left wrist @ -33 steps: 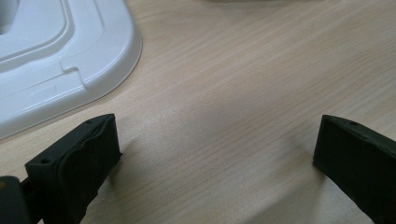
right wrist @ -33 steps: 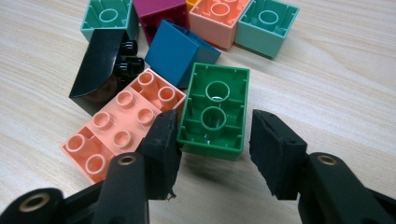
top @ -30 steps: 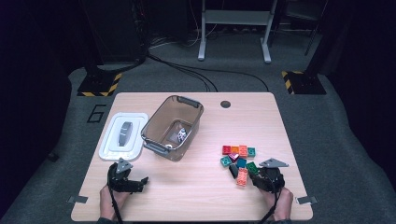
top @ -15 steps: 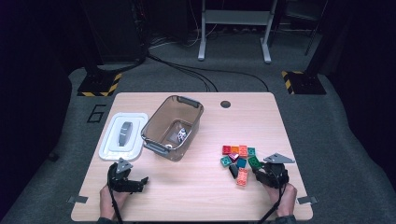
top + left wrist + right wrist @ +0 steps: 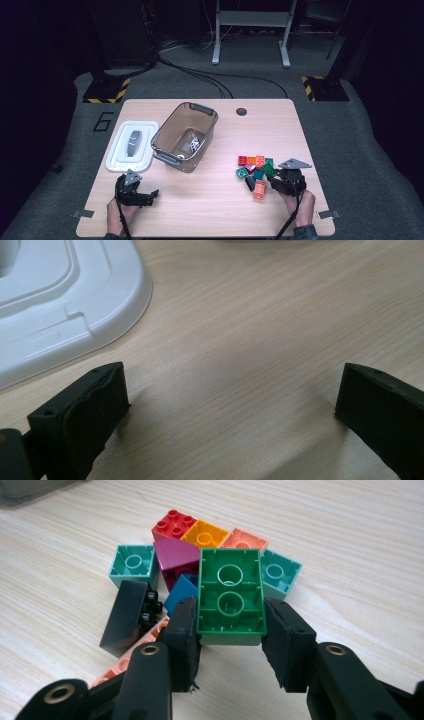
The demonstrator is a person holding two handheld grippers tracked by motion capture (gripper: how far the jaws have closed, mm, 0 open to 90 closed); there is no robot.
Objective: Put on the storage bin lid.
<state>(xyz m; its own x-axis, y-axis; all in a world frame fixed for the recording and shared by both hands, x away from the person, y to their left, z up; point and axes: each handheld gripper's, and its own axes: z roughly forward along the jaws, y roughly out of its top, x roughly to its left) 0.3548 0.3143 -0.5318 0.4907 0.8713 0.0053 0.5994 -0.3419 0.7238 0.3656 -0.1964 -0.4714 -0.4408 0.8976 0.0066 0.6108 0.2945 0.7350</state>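
The right gripper [image 5: 230, 625] holds the green brick [image 5: 231, 596] by its 2 long sides, hollow underside to the camera, just above the brick pile [image 5: 256, 169]. It is light, stiff plastic with smooth walls, so it may slip; flat sides give the best hold. The left gripper [image 5: 225, 400] rests near the lid [image 5: 60, 305], its jaws wide and empty.

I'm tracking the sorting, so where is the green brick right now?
In the right gripper view the green brick sits clamped, hollow side up, between the right gripper's jaws, just above the pile of bricks near the table's right front.
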